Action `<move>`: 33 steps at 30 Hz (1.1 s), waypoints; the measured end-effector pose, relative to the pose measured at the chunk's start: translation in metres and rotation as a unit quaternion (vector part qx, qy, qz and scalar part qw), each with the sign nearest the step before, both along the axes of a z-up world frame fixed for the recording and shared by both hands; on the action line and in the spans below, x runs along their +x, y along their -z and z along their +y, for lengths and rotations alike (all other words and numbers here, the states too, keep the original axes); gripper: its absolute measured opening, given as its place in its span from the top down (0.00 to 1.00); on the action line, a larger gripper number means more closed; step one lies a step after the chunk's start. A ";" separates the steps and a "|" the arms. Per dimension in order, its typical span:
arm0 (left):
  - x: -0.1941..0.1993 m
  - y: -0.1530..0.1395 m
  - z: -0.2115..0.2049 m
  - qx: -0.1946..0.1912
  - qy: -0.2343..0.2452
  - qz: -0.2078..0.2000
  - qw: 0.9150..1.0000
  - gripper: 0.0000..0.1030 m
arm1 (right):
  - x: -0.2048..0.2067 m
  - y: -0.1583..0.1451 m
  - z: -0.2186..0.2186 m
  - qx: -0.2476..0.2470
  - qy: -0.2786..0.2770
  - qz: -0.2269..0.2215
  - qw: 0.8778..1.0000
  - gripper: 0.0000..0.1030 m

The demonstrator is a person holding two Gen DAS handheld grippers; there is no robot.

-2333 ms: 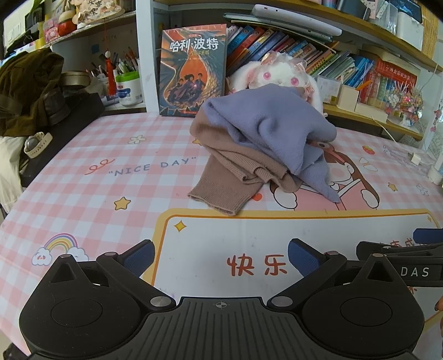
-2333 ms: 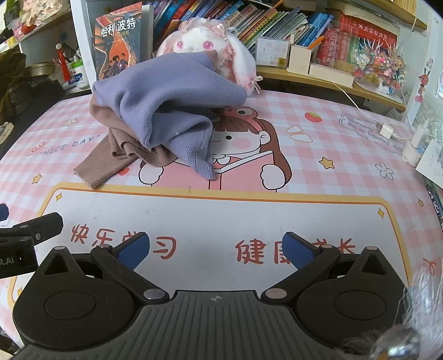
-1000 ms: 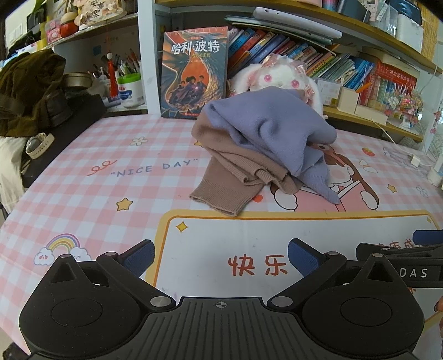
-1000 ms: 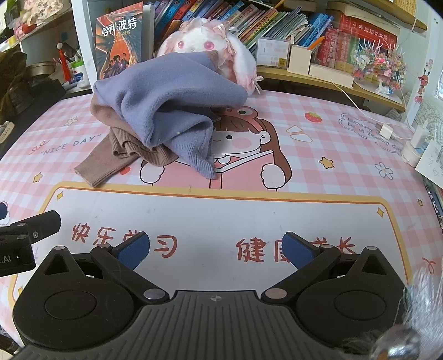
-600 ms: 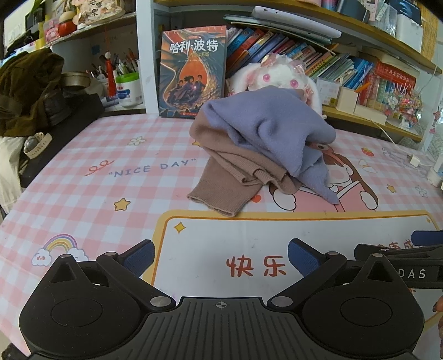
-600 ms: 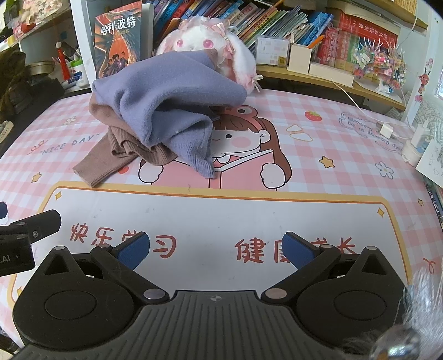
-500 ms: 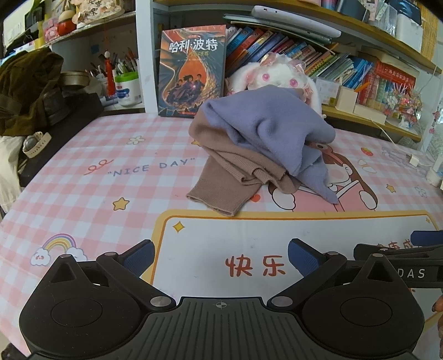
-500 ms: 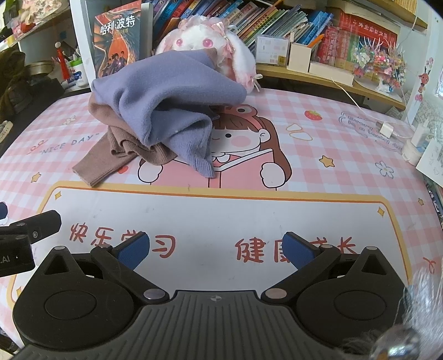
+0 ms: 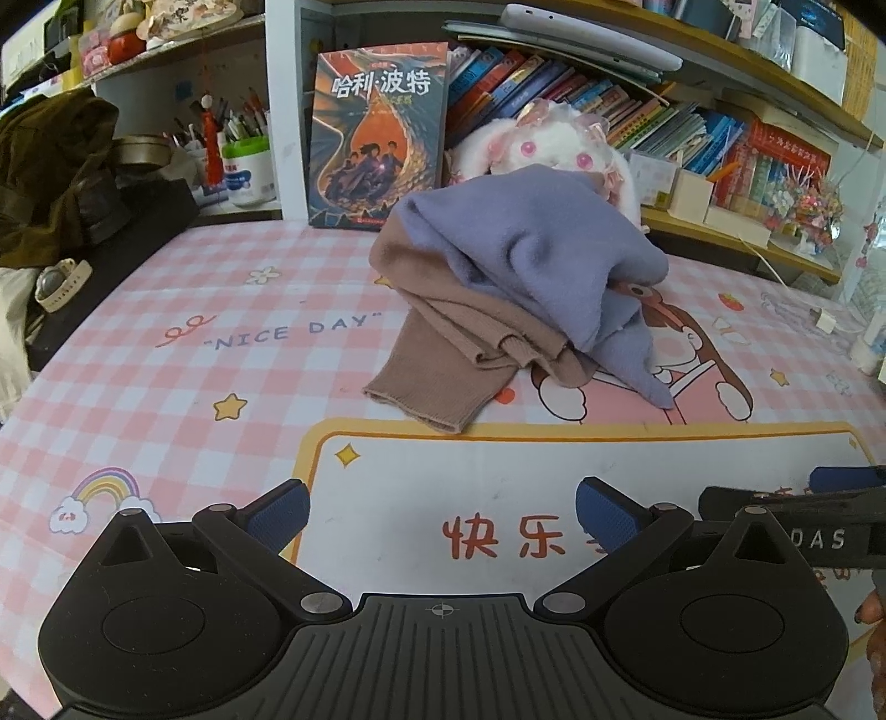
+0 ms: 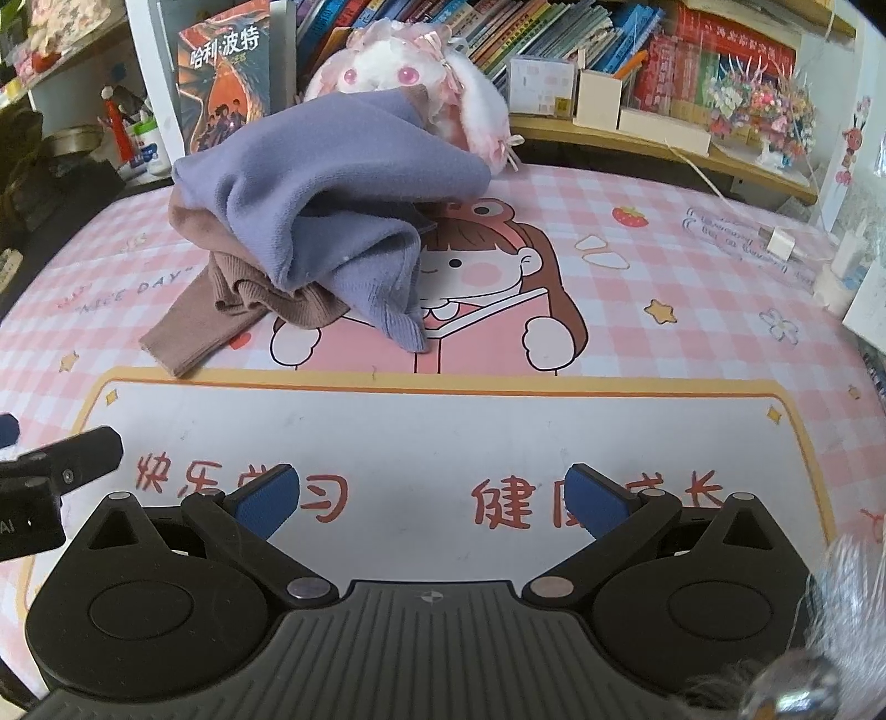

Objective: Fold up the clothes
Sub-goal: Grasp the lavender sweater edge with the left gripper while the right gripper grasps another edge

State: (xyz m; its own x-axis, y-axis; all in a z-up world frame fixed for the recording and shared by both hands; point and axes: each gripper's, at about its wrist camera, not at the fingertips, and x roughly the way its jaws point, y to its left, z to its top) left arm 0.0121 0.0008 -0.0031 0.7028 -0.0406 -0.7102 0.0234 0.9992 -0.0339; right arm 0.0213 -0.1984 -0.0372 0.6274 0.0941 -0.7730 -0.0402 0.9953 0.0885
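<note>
A lilac knit garment (image 9: 548,260) (image 10: 326,183) lies heaped on a brown ribbed garment (image 9: 443,354) (image 10: 221,310) at the far middle of the pink checked desk mat (image 9: 166,360) (image 10: 664,288). A brown sleeve trails toward me. My left gripper (image 9: 443,512) hovers open over the mat's white panel, well short of the pile, with nothing between its blue pads. My right gripper (image 10: 432,498) is open too, beside it and equally far from the clothes. In the left wrist view the right gripper's side (image 9: 803,515) shows at the right edge.
A white plush rabbit (image 9: 554,147) (image 10: 410,72) sits right behind the pile. An upright book (image 9: 376,138) and shelves of books (image 10: 692,50) line the back. Dark clothing (image 9: 50,166) and a watch (image 9: 61,279) lie at the left. A cable and plug (image 10: 775,241) rest far right.
Both views shift only slightly; the grippers stay open and the pile has not moved.
</note>
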 end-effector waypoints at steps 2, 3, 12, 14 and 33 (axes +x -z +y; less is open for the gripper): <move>0.004 0.001 0.000 -0.003 0.007 0.002 1.000 0.00 | 0.003 0.000 -0.007 0.026 0.006 -0.003 1.000 0.00; 0.007 0.001 -0.001 -0.004 0.011 0.002 1.000 0.00 | 0.006 0.000 -0.011 0.041 0.012 -0.005 0.999 0.00; 0.048 -0.008 -0.029 0.025 0.070 -0.047 0.996 0.00 | 0.058 -0.006 -0.057 0.212 0.080 -0.014 0.974 0.00; 0.062 -0.009 -0.038 0.034 0.080 -0.059 0.994 0.00 | 0.069 -0.008 -0.065 0.247 0.087 -0.016 0.965 0.00; 0.104 -0.014 -0.069 0.086 0.129 -0.064 0.986 0.85 | 0.107 0.014 -0.092 0.433 0.104 0.001 0.895 0.10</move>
State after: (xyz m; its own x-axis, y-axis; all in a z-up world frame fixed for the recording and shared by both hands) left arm 0.1157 -0.0681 0.0110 0.7688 -0.1156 -0.6289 0.2699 0.9503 0.1552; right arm 0.1287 -0.2908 -0.0512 0.7005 0.5393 -0.4673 0.1391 0.5391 0.8307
